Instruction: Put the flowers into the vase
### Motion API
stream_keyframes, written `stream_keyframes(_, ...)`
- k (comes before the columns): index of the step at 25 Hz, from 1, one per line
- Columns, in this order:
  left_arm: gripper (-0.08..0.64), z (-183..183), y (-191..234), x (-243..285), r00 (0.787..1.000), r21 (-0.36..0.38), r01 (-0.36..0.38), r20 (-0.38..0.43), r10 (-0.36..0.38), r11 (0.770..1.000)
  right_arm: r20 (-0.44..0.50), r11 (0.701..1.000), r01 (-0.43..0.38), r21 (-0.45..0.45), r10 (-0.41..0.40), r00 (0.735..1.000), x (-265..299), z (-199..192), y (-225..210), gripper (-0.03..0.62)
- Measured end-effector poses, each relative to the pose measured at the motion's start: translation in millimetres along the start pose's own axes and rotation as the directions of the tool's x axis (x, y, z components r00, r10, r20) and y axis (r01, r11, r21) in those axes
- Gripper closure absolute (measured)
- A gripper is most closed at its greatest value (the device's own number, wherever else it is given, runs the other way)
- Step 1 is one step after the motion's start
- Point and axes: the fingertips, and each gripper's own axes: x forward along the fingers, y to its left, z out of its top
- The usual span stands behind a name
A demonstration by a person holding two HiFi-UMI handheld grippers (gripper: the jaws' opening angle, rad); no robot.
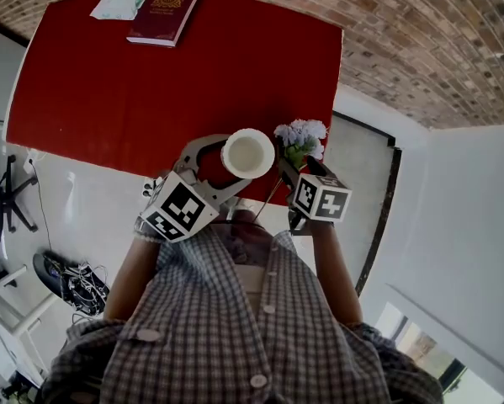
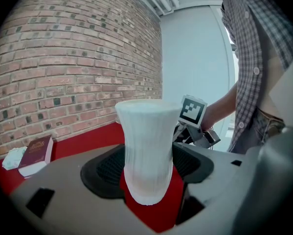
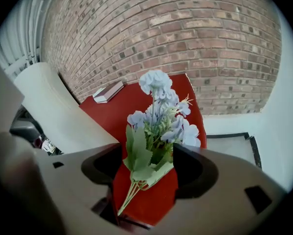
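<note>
A white ribbed vase (image 1: pixel 248 153) stands upright near the front edge of the red table (image 1: pixel 151 82). My left gripper (image 1: pixel 239 162) is shut on it. In the left gripper view the vase (image 2: pixel 146 151) fills the gap between both pads. A bunch of pale blue flowers (image 1: pixel 302 137) with green leaves lies on the table just right of the vase. My right gripper (image 1: pixel 295 165) points down at it, open. In the right gripper view the flowers (image 3: pixel 158 126) lie between the wide jaws of that gripper (image 3: pixel 148 173), stems toward the camera. The vase (image 3: pixel 58 111) shows at its left.
A dark red book (image 1: pixel 163 13) and a white tissue packet (image 1: pixel 119 3) lie at the table's far edge. A brick wall runs behind the table. On the white floor at the left are an office chair (image 1: pixel 3 196) and a heap of cables (image 1: pixel 75 280).
</note>
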Motion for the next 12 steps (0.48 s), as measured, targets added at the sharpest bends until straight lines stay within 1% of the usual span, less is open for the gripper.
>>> stream_keyframes(4, 0.247, -4, -2, 1, 1.0, 0.006, 0.015, -0.012, -0.015, 1.0, -0.045, 0.998, 0.043, -0.044, -0.045, 0.998, 21, -3, -2, 0.267)
stream_keyframes(5, 0.247, -4, -2, 1, 1.0, 0.007, 0.016, -0.013, -0.016, 1.0, -0.051, 0.996, 0.058, -0.061, -0.061, 0.997, 24, -2, -4, 0.28)
stream_keyframes(6, 0.247, -4, -1, 1, 1.0, 0.009, 0.017, -0.012, -0.017, 1.0, -0.054, 0.994, 0.071, -0.08, -0.076, 0.996, 27, -2, -5, 0.319)
stream_keyframes(8, 0.247, -4, 0, 0, 1.0, 0.012, 0.019, -0.01, -0.019, 1.0, -0.057, 0.99, 0.09, -0.105, -0.096, 0.994, 30, -1, -7, 0.354)
stream_keyframes(10, 0.247, -4, 0, 0, 1.0, 0.015, 0.021, -0.009, -0.021, 1.0, -0.054, 0.99, 0.093, -0.106, -0.099, 0.994, 32, -2, -7, 0.373)
stream_keyframes(12, 0.247, -4, -1, 0, 1.0, 0.017, 0.021, -0.007, -0.021, 1.0, -0.044, 0.993, 0.084, -0.082, -0.088, 0.995, 33, -3, -7, 0.41)
